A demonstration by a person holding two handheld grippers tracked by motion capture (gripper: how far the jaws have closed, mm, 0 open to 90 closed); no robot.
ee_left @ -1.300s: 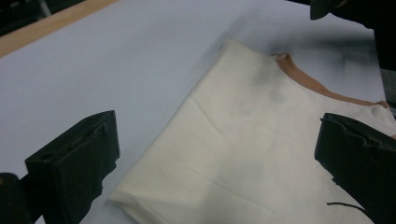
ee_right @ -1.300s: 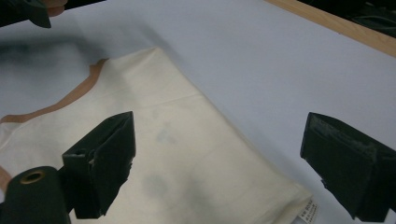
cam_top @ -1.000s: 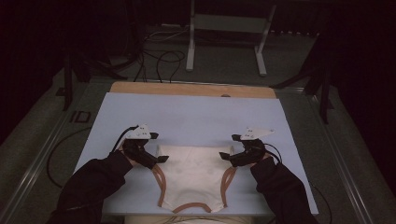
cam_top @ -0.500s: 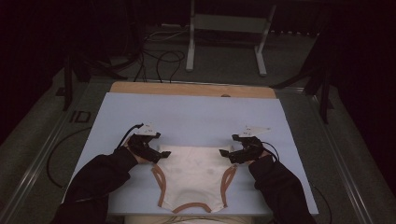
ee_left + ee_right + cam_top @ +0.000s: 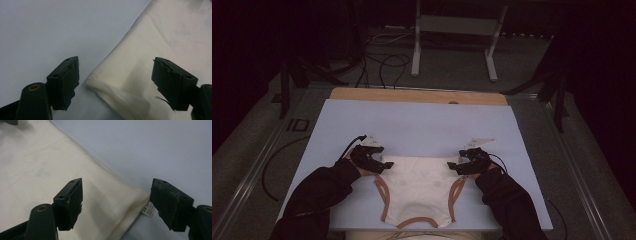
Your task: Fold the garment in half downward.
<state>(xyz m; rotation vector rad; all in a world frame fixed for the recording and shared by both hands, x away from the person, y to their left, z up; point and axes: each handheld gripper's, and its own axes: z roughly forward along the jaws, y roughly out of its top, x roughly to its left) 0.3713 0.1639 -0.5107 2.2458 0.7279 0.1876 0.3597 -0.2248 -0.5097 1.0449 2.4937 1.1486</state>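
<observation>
1. Over the table, in the high view, I see the cream garment point(image 5: 419, 187) lying flat on the blue mat point(image 5: 422, 125) at the near edge. My left gripper point(image 5: 381, 165) is at its far corner at 10 o'clock, and my right gripper point(image 5: 455, 166) at the corner at 2 o'clock. Against the earlier frames, both hands have come lower onto the corners.
2. Along the left gripper's view, the jaws have just been closing but remain apart; the hemmed corner point(image 5: 100, 83) lies between them, not yet pinched.
3. Along the right gripper's view it is the same: jaws apart, closing lately, corner with small label point(image 5: 148, 210) between them.
4. I judge the step is grasping both corners; next I must close fully and pinch both layers.
</observation>
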